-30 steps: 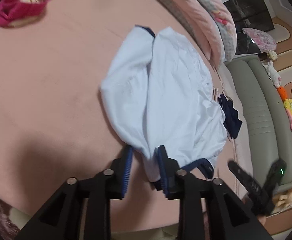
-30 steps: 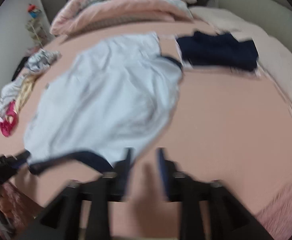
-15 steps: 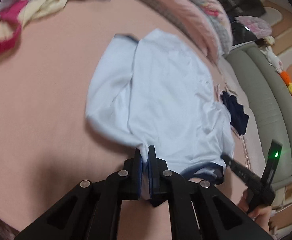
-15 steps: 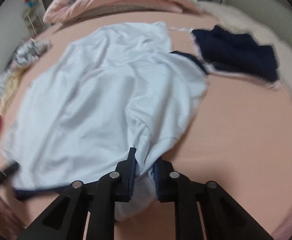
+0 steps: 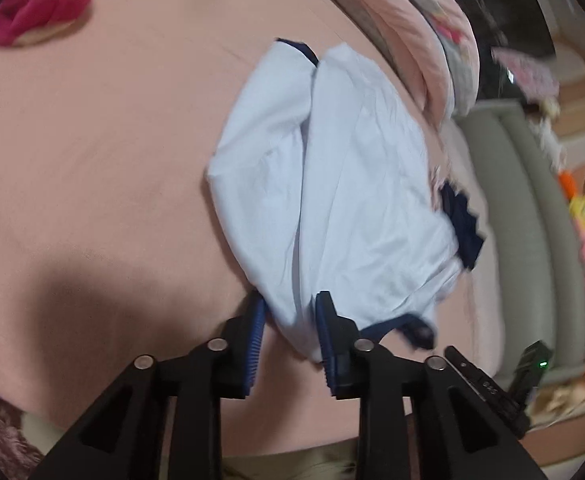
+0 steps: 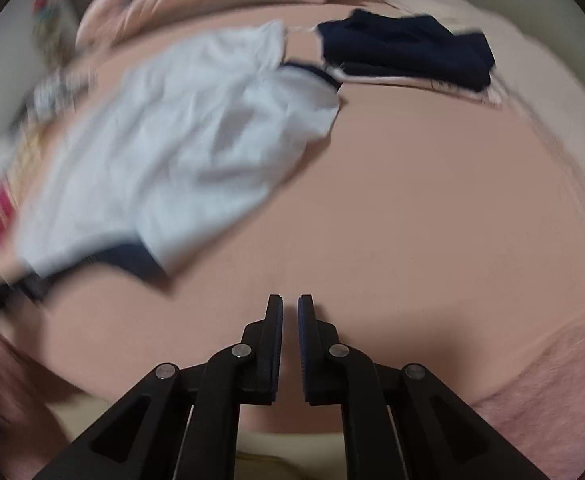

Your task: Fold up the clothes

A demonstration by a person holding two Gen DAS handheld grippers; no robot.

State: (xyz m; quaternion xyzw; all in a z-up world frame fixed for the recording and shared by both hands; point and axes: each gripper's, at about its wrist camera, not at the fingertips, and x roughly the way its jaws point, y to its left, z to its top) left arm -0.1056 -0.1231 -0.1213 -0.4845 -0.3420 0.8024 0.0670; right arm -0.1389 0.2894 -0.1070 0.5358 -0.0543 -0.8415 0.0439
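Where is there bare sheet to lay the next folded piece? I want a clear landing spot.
Free: the pink sheet between the white shirt, the navy pile and the right gripper; also the wide stretch left of the shirt in the left wrist view. Crowded: the far edge, with quilts, and the corner holding the magenta clothes.

Dim warm indoor light, heavy fisheye bending with dark vignette corners, motion blur smearing white shirt [image 6: 180,140] in right wrist view, left view sharper, broad soft shadow on pink bed sheet [image 5: 104,296]
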